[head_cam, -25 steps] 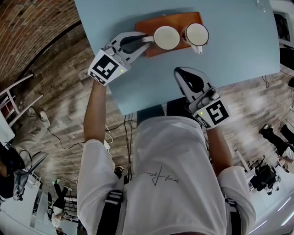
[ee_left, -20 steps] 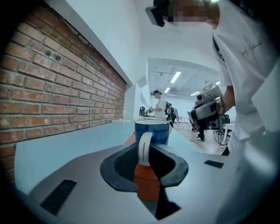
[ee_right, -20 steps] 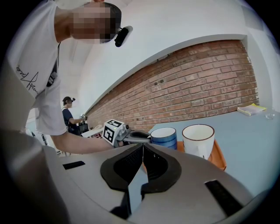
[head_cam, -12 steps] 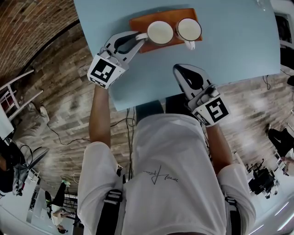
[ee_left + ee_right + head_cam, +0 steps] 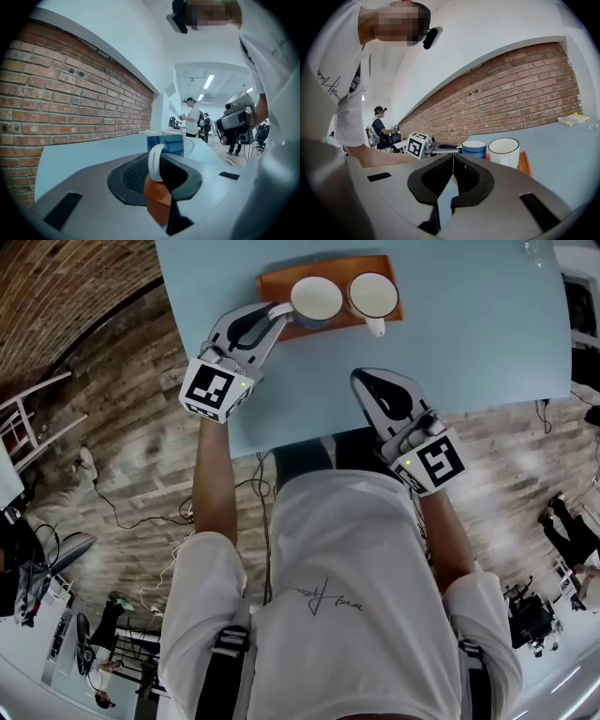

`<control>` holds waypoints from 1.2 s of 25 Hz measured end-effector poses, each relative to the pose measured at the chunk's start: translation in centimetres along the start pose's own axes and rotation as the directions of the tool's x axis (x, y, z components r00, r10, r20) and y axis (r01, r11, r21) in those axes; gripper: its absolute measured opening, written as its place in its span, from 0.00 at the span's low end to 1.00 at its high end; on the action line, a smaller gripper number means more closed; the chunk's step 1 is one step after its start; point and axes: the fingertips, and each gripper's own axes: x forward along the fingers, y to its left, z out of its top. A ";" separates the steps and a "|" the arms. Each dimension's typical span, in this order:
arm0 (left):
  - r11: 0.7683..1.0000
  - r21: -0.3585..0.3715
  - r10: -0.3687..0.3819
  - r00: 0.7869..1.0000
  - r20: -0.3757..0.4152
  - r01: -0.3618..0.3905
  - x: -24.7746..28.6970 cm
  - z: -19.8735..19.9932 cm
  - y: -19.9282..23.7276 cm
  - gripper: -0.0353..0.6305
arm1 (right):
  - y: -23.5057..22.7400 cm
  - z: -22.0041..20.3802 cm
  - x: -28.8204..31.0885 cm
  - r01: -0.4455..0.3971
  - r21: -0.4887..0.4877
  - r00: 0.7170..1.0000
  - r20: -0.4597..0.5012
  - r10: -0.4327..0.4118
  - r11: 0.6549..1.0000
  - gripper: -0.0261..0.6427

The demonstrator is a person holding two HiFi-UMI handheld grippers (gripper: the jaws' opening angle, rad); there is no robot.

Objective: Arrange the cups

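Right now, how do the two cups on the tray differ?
The blue cup is blue outside; the white cup is white with a dark rim. The left gripper holds the blue cup's handle; the white cup's is free. Both stand upright on the tray.

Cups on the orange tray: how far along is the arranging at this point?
Done: the blue cup and the white cup stand side by side on the orange tray. In hand: the left gripper is clamped on the blue cup's handle; the right gripper is shut and empty over the table. Left, probably: release the blue cup, perhaps after adjusting it.
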 end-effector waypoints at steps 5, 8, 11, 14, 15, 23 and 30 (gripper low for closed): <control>0.999 -0.020 0.036 0.999 0.007 -0.035 -0.1 0.0 0.1 0.16 | -0.4 -0.1 -0.7 -0.008 -0.003 1.000 0.001 0.008 1.000 0.07; 0.998 -0.028 0.059 0.998 0.018 -0.058 -0.2 0.3 0.1 0.16 | -0.6 0.0 -1.1 -0.011 -0.004 1.000 0.003 0.011 1.000 0.07; 0.996 -0.041 0.083 0.996 0.032 -0.082 -0.2 0.6 0.4 0.16 | -0.8 0.0 -1.1 -0.015 -0.006 1.000 0.005 0.015 1.000 0.07; 0.994 -0.047 0.097 0.995 0.037 -0.095 -0.1 0.7 0.6 0.16 | -0.9 0.0 -1.2 -0.021 -0.006 1.000 0.003 0.021 1.000 0.07; 0.994 -0.048 0.101 0.994 0.039 -0.099 -0.1 0.7 0.6 0.16 | -0.9 0.0 -1.2 -0.024 -0.007 1.000 0.002 0.024 1.000 0.07; 0.990 -0.057 0.131 0.991 0.036 -0.129 -0.2 0.6 0.6 0.15 | -0.8 0.1 -1.0 -0.058 -0.017 0.998 -0.005 0.058 0.998 0.07; 0.981 -0.074 0.184 0.982 0.035 -0.181 -0.6 0.3 0.0 0.15 | -0.6 -1.0 -0.6 -0.074 -0.004 0.996 -0.041 0.073 0.997 0.07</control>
